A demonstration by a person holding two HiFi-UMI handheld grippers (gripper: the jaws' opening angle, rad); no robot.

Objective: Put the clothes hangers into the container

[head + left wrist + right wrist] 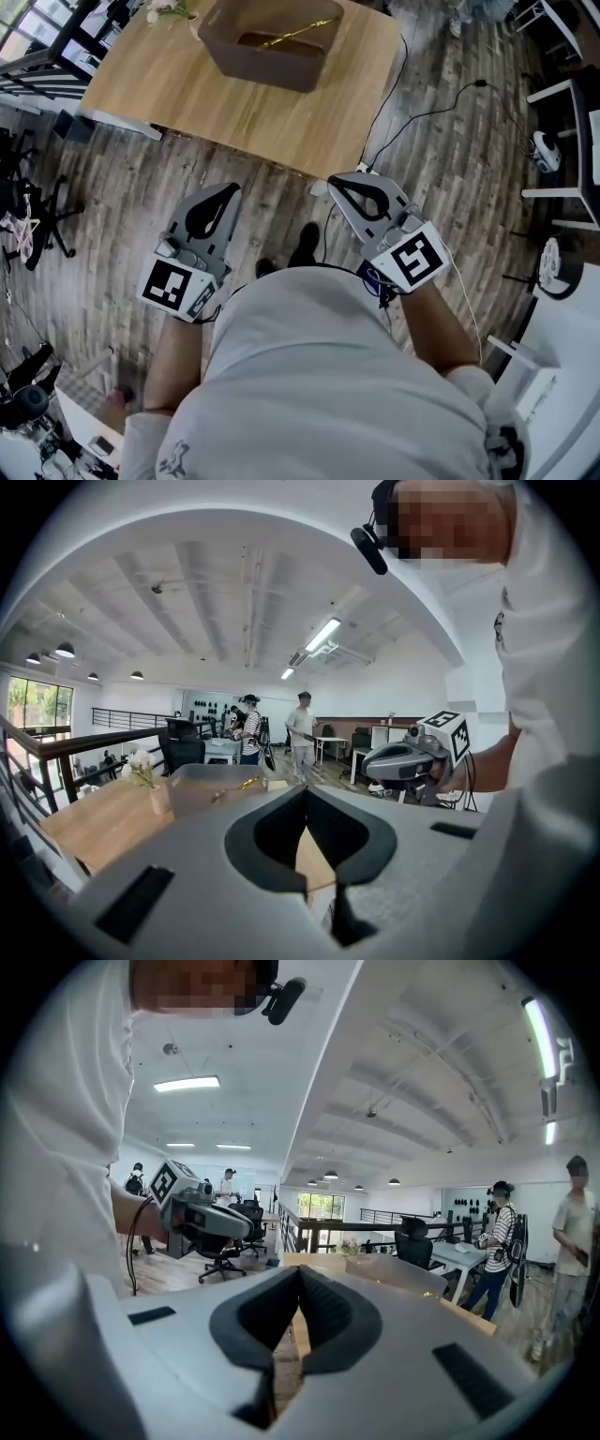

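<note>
Person in a pale shirt point(347, 375) stands on the wood floor point(141, 187) short of the table point(234, 108), dark shoes point(305, 246) just short of its near edge. L gripper point(228, 190) and R gripper point(335, 182) are held out about level toward the table, side by side but apart, neither one over it. In the L gripper's own view its fingertips are pressed together w/ nothing btwn them. Same for the R gripper in its view: tips meet, empty. A black cable point(412, 117) runs across the floor off the table's right side. A black office chair point(42, 211) stands well left of the table. On the table, toward its far side, sits the brown container point(267, 64) w/ a thin gold hanger point(295, 33) lying inside. It's prob. a single hanger, but it's too small to be sure. A small vase of flowers point(167, 9) sits on the table just left of the container. Beyond the table, in the L gripper view, two people point(251, 728) stand among desks.
</note>
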